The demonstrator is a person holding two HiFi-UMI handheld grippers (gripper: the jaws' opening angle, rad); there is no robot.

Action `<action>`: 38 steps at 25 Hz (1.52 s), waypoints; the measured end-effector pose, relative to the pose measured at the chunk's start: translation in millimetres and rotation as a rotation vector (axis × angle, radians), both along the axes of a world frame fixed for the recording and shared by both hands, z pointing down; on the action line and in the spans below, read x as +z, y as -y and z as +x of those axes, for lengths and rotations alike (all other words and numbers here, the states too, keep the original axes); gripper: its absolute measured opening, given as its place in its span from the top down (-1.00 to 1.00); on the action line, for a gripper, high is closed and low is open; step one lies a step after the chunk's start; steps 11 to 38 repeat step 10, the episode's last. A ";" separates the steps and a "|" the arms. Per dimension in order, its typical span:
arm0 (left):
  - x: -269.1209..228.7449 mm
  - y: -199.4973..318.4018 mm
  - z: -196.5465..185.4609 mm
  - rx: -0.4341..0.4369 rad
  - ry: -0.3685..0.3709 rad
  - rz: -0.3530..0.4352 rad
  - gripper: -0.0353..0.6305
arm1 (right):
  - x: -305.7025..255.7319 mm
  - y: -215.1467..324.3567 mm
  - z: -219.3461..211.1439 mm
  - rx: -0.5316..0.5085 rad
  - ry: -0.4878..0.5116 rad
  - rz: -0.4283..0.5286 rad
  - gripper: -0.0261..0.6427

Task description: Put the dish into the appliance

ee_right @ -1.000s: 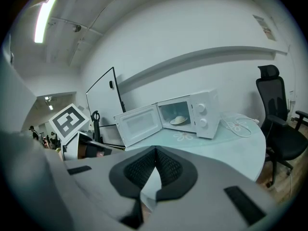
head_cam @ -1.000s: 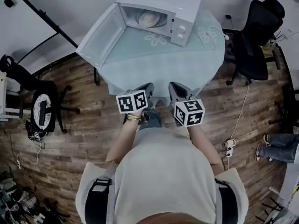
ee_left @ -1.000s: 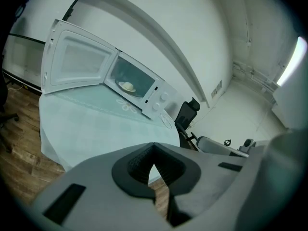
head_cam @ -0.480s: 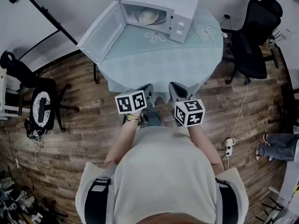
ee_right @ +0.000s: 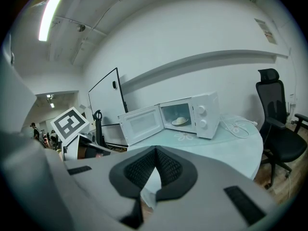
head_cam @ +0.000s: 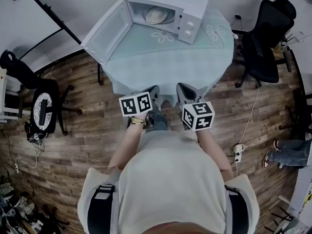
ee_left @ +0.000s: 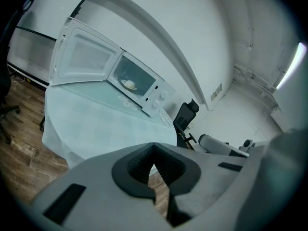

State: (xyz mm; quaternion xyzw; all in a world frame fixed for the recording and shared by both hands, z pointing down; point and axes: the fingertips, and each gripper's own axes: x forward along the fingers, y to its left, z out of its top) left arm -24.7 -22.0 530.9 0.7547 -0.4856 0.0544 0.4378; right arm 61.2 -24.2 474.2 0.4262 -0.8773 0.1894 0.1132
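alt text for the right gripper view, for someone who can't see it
A white microwave stands on a round table with its door swung open and a dish inside. In the foreground the right tongs are shut with nothing between them; a black office chair stands at the right.

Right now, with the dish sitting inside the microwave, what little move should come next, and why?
Probably reach the left gripper toward the open door and swing it shut. The dish already sits inside the microwave. The left gripper and the right gripper are both shut and empty, near the table's near edge.
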 end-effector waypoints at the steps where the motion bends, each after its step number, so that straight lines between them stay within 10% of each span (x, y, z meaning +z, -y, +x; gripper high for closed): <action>1: 0.1 0.0 -0.2 0.000 0.002 0.000 0.87 | 0.0 0.3 0.1 0.000 0.001 0.000 0.91; 38: 0.5 0.9 -1.9 -0.005 0.008 0.001 0.87 | 0.1 2.0 -0.3 -0.005 -0.003 0.003 0.91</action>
